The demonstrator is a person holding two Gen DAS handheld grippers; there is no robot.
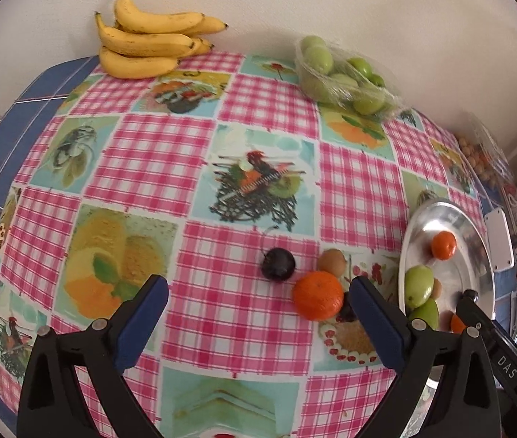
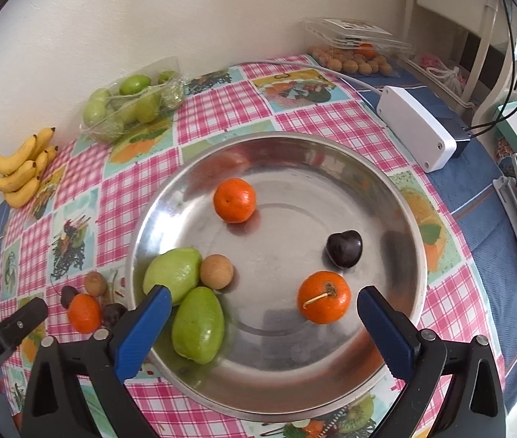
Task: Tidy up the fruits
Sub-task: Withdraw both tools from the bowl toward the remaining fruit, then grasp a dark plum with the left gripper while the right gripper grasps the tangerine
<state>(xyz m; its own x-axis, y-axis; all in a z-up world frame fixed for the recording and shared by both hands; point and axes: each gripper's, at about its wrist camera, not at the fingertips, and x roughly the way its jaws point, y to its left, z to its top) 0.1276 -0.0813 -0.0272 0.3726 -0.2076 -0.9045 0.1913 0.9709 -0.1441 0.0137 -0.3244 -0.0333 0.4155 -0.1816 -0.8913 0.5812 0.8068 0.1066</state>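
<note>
Left claw (image 1: 258,292) hangs over the desk (image 1: 200,146) w/ jaws wide apart, nothing between the pads. Just ahead of it on the checked cloth: a dark plum (image 1: 277,263), a small brown fruit (image 1: 332,262), an orange (image 1: 318,295) touching a second dark fruit (image 1: 347,310) half hidden behind the right finger.

Right claw (image 2: 263,301) is over the steel plate (image 2: 294,149), jaws also spread, empty. In the plate: two oranges (image 2: 234,200) (image 2: 324,296), a dark cherry-like fruit (image 2: 344,249), two green fruits (image 2: 173,273) (image 2: 198,324) touching each other, and a brown round fruit (image 2: 216,272) up against them.

Along the wall at the back of the desk: a bunch of bananas (image 1: 149,42), a clear bag of green fruits (image 1: 342,76), and a pile of small tan fruits (image 2: 353,62) beside a clear box. A white box w/ cable (image 2: 417,131) sits right of the plate.
</note>
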